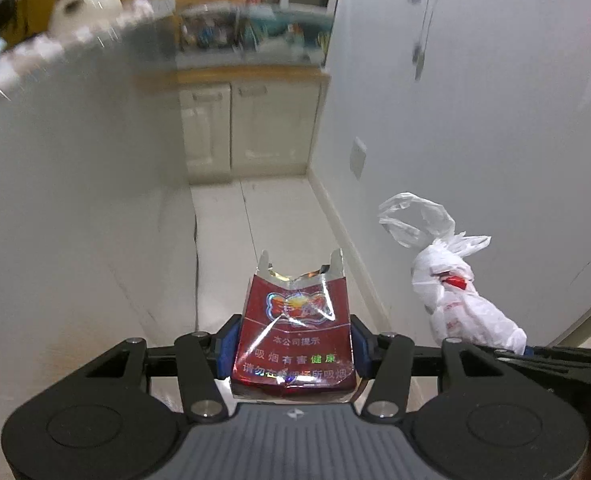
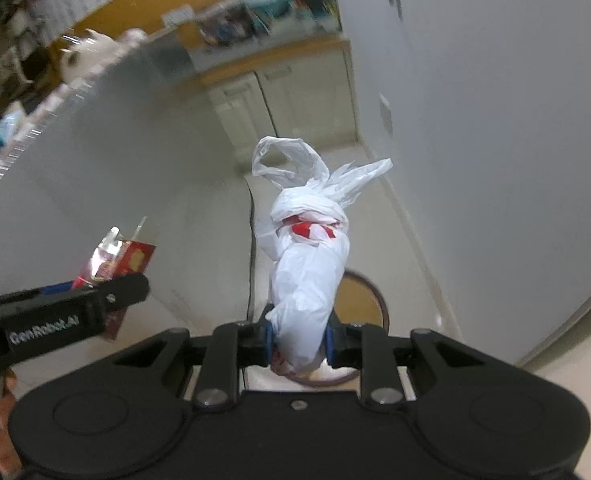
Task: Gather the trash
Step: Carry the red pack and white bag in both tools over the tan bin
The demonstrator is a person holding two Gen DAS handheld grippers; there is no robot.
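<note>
the left gripper (image 1: 293,354) is clamping a torn red cigarette pack (image 1: 295,332) between its blue pads (image 1: 226,354), the pack standing upright with its ripped foil top pointing away from the camera. only the left wrist view is showing the pack's printed front; in the right wrist view the same pack (image 2: 129,258) is appearing edge-on, left of the white bag and partly covered by the left gripper's black finger (image 2: 61,312).

the right gripper (image 2: 299,344) is squeezing a knotted white plastic bag (image 2: 307,276), its jaws closed on the bag's lower end while the knot and loose handles are sticking up beyond. something red is showing through the plastic near the knot, but what it is is hard to make out. in the left wrist view the bag (image 1: 455,296) is sitting to the right of the pack, its lower end cut off behind the gripper arm.

only the right wrist view is showing a round brown-rimmed bin (image 2: 369,300) on the floor directly beneath the bag; the bag is hiding most of its opening. a pale wall (image 2: 495,140) is running to the right of the bag. a cluttered tabletop edge (image 1: 75,36) far to the left of the pack is blurring, so its items are unreadable.
</note>
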